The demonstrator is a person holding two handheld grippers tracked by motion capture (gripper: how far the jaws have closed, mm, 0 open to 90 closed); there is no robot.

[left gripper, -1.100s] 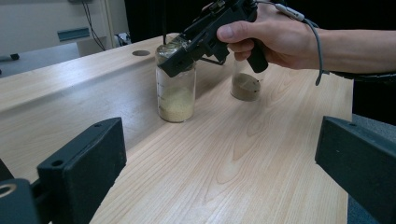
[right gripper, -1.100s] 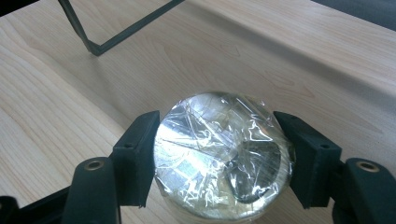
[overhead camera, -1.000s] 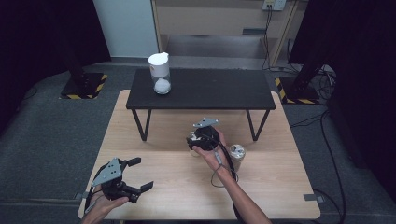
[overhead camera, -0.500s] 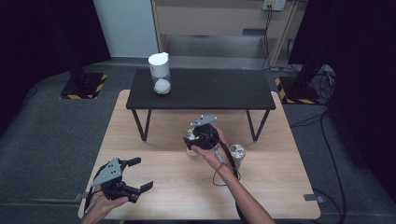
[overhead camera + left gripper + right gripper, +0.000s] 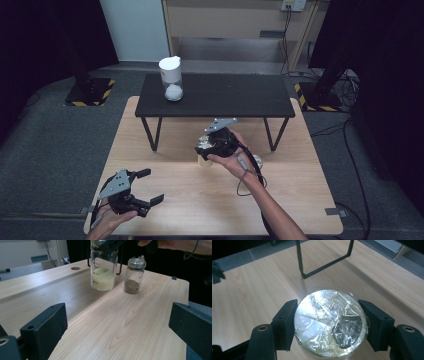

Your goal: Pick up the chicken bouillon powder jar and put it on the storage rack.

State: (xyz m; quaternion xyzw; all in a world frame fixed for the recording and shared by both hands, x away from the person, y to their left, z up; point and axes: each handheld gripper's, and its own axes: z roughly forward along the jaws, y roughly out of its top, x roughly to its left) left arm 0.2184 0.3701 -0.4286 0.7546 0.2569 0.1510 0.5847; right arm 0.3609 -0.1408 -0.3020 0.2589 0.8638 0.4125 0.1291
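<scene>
The right gripper [image 5: 329,325] is clamped on a glass jar [image 5: 103,272] of pale yellow grains, its jaws pressing on either side of the foil-covered mouth [image 5: 331,322], a grip at the rim that lets the jar hang upright so the grains stay level. In the left gripper view the jar's base seems to sit just off the wooden table [image 5: 210,200], near the middle of it and in front of the low black bench [image 5: 220,95]. Just beside it stands a smaller jar [image 5: 134,275] with brown powder, also foil-capped, on the table and untouched. The left gripper [image 5: 135,192] waits at the near left corner, jaws spread wide with nothing between them, well apart from both jars, probably kept clear so the right hand [image 5: 231,159] can work alone. On the bench's far left stands a white-lidded container [image 5: 171,79] holding something white, perhaps where the jars are bound.
</scene>
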